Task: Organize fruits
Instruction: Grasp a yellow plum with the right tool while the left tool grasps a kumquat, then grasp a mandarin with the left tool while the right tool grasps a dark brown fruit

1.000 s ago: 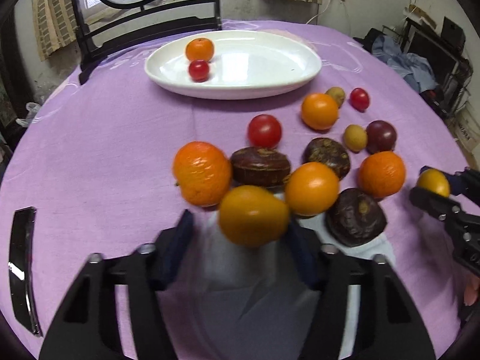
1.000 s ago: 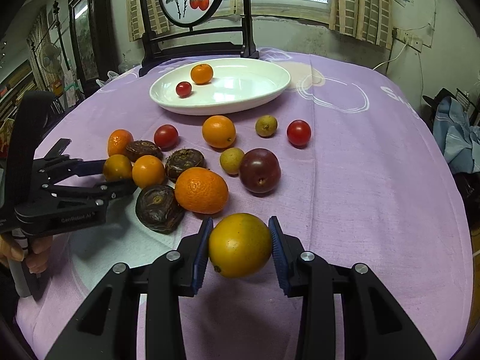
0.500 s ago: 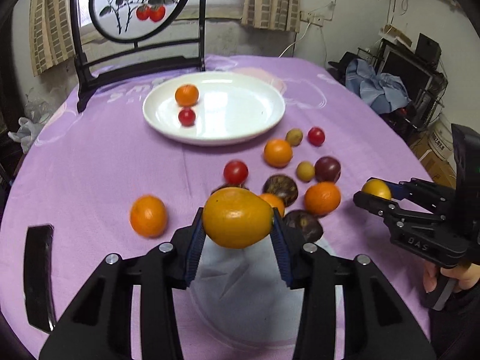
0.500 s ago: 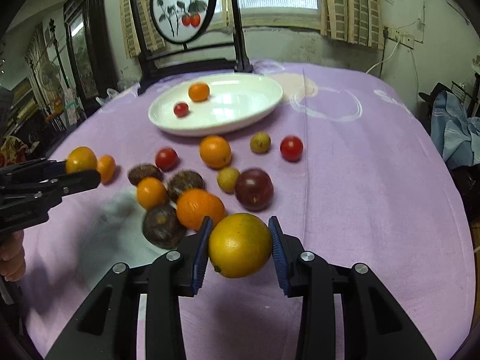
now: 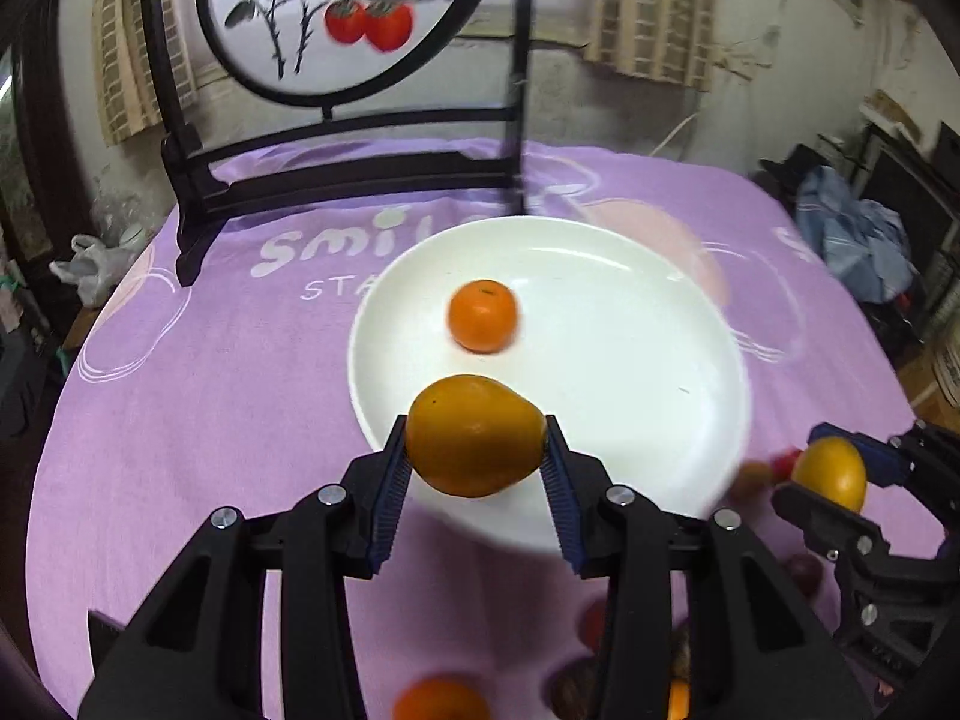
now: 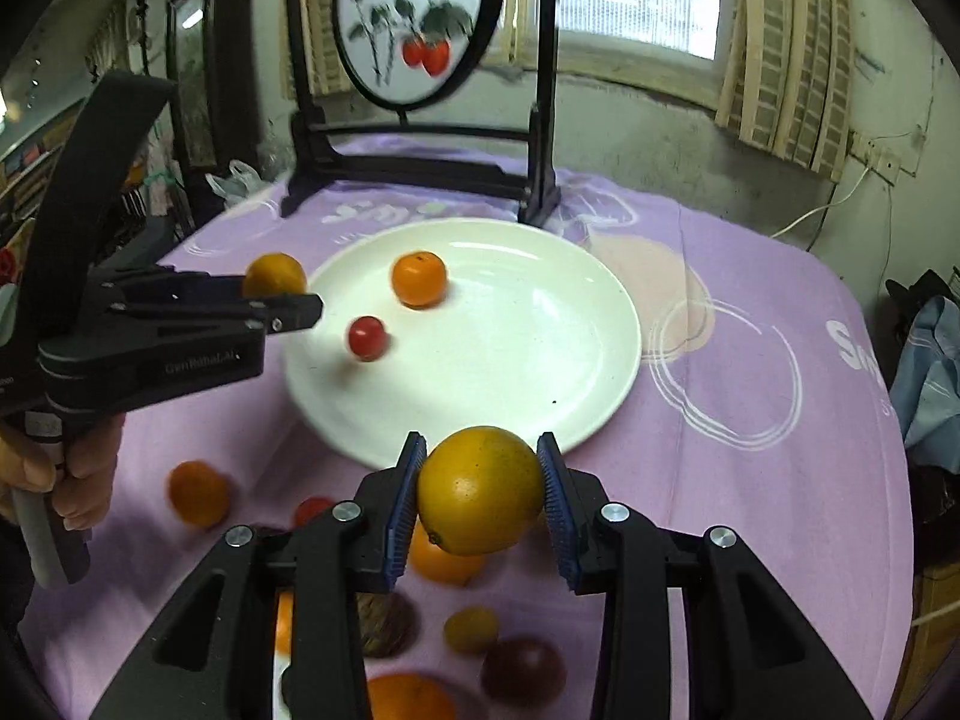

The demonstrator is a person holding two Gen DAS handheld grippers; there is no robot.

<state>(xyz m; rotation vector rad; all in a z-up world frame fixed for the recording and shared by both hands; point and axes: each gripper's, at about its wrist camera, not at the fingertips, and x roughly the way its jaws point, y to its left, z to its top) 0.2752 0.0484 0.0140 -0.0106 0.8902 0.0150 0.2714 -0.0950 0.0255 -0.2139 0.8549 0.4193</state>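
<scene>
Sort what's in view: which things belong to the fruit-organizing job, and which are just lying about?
Job: left gripper and right gripper, each clamping a yellow-orange fruit; white plate holding a small orange and a red tomato; loose fruit on the cloth.

Lying about: painted screen, plastic bag, blue clothes.

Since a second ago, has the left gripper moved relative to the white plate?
Yes. The left gripper, clamped on a yellow-orange fruit, has moved forward from over the loose fruit pile to the white plate's near rim.
</scene>
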